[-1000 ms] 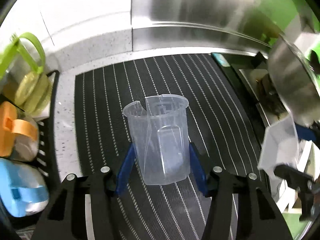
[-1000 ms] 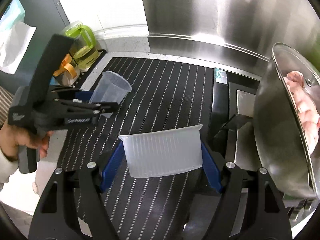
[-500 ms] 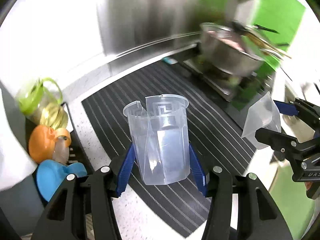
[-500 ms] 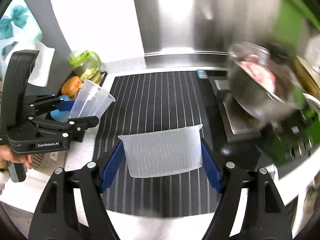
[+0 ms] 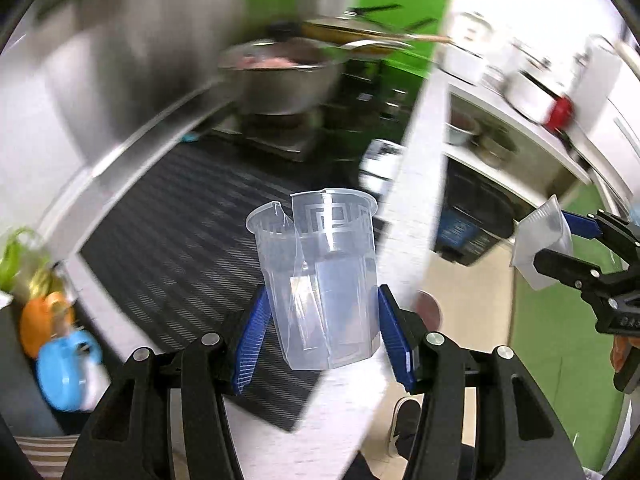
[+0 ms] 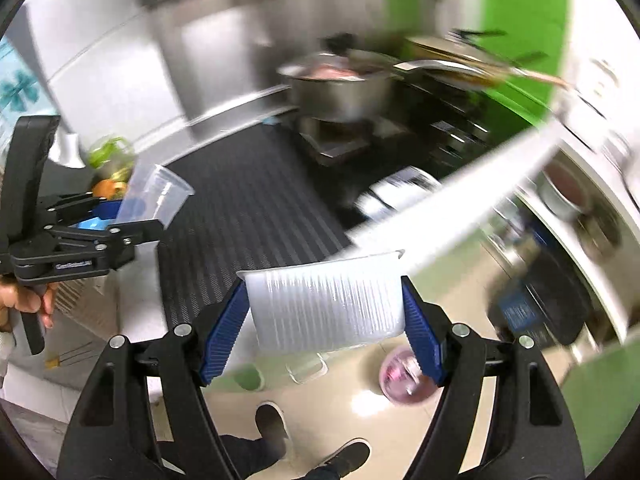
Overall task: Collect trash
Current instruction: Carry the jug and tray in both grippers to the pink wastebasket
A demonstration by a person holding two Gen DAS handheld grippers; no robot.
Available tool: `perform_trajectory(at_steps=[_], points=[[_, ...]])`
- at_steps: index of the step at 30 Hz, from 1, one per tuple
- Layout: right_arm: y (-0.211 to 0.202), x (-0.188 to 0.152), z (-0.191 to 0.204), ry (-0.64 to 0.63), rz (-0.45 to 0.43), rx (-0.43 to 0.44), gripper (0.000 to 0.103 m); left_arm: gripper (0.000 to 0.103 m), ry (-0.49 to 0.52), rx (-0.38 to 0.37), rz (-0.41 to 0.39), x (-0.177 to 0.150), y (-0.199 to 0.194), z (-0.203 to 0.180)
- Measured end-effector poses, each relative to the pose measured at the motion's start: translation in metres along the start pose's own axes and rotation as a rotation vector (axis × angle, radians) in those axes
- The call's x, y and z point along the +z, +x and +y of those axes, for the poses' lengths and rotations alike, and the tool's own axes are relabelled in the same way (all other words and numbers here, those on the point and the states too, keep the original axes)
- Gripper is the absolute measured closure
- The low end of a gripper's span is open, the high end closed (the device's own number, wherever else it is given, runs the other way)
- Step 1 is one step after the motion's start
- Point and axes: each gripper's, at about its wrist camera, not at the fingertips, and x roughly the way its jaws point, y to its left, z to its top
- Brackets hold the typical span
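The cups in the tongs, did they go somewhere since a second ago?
Yes. Both tongs swung away from the striped mat toward the counter's edge, so the floor and shoes now show below. Nothing was let go: the left tongs still clamp the clear cups, the right tongs the ribbed tub.

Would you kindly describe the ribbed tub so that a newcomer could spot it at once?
Start at the dark striped mat on the counter, then come toward the camera to the right tool. The ribbed tub sits clamped between its blue pads. It is wide, milky and ridged, unlike the tall clear cup in the left tool.
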Motion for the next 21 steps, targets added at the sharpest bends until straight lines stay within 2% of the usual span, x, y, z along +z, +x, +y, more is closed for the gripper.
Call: perform_trajectory(at_steps=[5,11,18,21], points=[[-0.021,-0.042,-0.064,0.102,0.000,-0.086,0.030,0.050,0.089,-0.069,0.014,0.003,0.024,-0.066],[-0.022,-0.080,-0.139,0.158,0.018,-0.126,0.030,0.050,0.161,-0.118,0.042,0.007,0.064,-0.147],[0.021,-0.111,-0.211,0.160,0.077,-0.118,0.030,0.050,0.182,-0.128,0.125,-0.001,0.152,-0.207],[0.045,-0.126,-0.235,0.170,0.090,-0.121,0.030,0.050,0.197,-0.145,0.170,-0.008,0.203,-0.226]])
